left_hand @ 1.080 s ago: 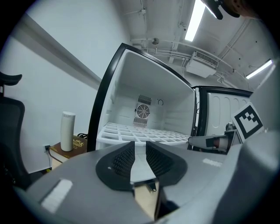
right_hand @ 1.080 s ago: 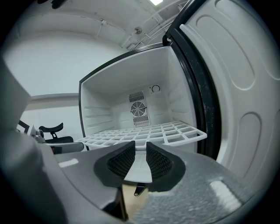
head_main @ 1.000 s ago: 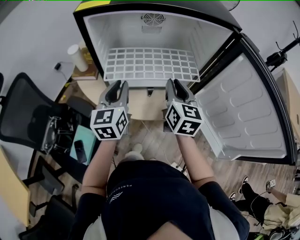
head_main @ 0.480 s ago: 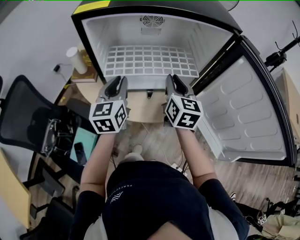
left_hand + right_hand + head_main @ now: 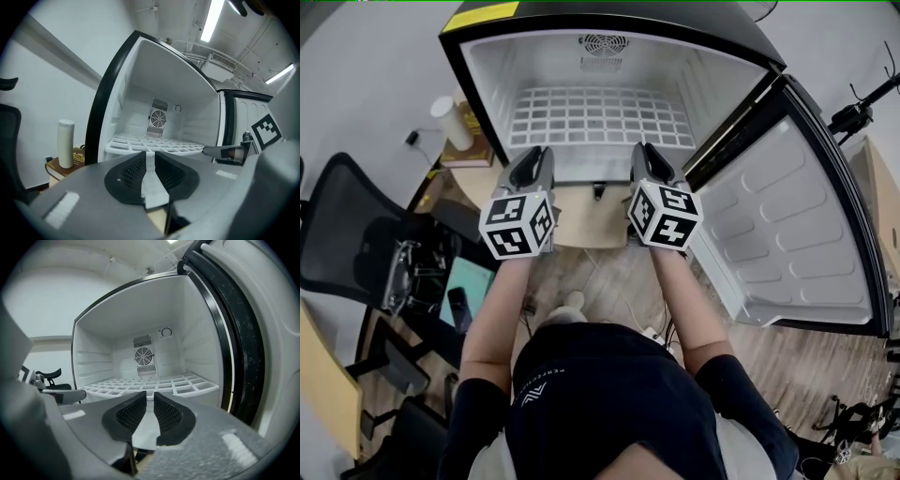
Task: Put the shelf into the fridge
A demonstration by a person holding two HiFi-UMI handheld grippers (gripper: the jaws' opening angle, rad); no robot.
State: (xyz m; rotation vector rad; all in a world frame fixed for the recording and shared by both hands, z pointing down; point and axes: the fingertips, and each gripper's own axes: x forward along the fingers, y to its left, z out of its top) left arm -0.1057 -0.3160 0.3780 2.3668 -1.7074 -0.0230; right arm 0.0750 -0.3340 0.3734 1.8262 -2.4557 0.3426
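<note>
Shelf [image 5: 595, 117] lies flat inside the fridge [image 5: 483, 84], with its white grid running toward the far wall and its near edge at the opening. The door [image 5: 787, 216] stands wide open on the right. I have the left gripper [image 5: 536, 153] and the right gripper [image 5: 642, 150] side by side, just at that near edge. Both pairs of jaws have just been closing. Only a narrow slit is left in each, and the pads press on nothing that I can see.
</note>
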